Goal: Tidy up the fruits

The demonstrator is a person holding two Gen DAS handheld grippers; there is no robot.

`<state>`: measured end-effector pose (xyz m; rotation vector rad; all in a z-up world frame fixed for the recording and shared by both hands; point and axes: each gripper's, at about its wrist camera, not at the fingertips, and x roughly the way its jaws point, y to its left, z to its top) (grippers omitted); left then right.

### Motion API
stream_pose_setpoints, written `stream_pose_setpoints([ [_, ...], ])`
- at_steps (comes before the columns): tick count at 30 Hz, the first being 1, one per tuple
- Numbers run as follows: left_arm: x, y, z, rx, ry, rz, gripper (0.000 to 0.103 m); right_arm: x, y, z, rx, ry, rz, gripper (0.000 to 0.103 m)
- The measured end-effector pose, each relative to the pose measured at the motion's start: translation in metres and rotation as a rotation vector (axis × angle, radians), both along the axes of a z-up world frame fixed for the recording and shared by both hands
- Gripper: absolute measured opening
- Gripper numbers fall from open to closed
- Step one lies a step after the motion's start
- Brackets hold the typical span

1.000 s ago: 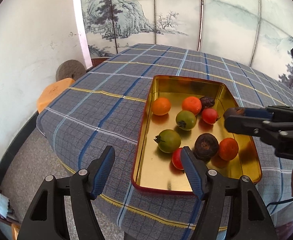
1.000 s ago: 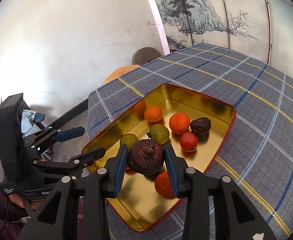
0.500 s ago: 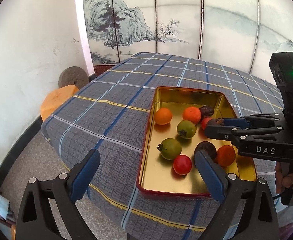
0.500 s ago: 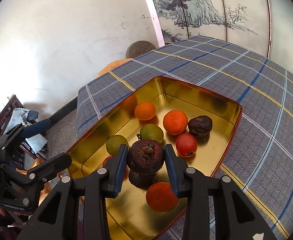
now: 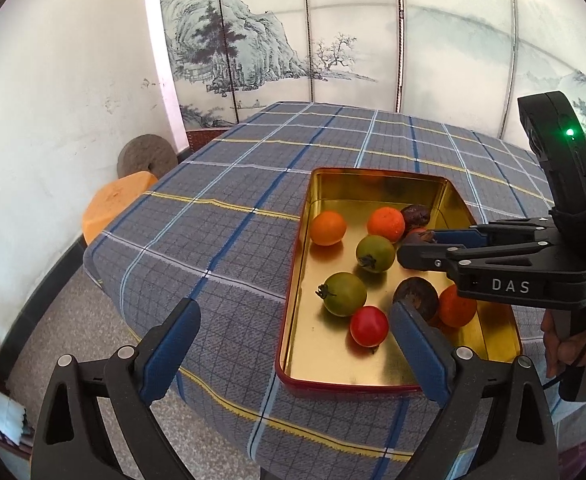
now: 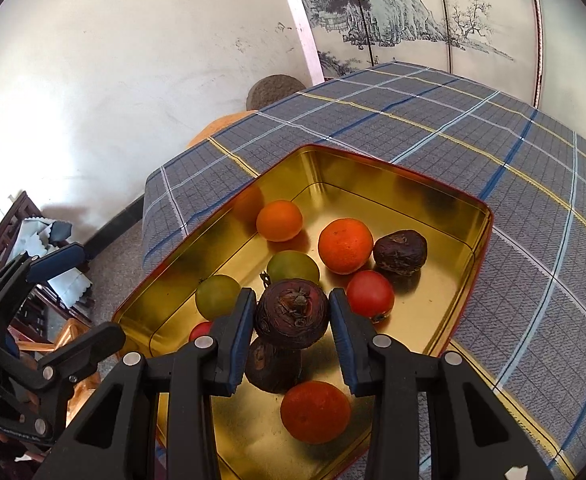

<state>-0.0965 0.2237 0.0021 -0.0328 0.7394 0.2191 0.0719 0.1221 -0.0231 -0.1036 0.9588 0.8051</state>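
The right tool (image 6: 291, 332) is clamping a dark brown, wrinkled round fruit (image 6: 291, 313) between its blue pads, and it is holding this fruit in the air above the near end of the gold rectangular metal tin with red rim (image 6: 481, 248). The fruit is sitting directly between the fingers, stem end toward the camera, so the coming move is depending only on what lies below and ahead. Just under the held fruit a second dark brown fruit (image 6: 271, 368) is lying on the tin floor, with an orange mandarin (image 6: 315, 411) beside it. Farther ahead a third dark wrinkled fruit (image 6: 400, 252) is resting at the far right side, probably the matching place. The left tool (image 5: 293, 344) is standing wide apart and empty, before the tin's near left corner over the blue checked cloth surface (image 5: 221, 240).
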Motion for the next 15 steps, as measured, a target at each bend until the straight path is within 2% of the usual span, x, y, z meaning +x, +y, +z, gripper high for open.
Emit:
stream_pose_setpoints([
  [8,-0.005,-0.001,0.003,0.029,-0.02,0.021,0.096,-0.007,-0.002,0.013,0.012,-0.057,-0.02,0.037],
  [15,-0.013,-0.002,0.019,0.045,-0.071,0.02,0.096,-0.038,-0.019,0.048,0.055,-0.187,-0.047,0.054],
])
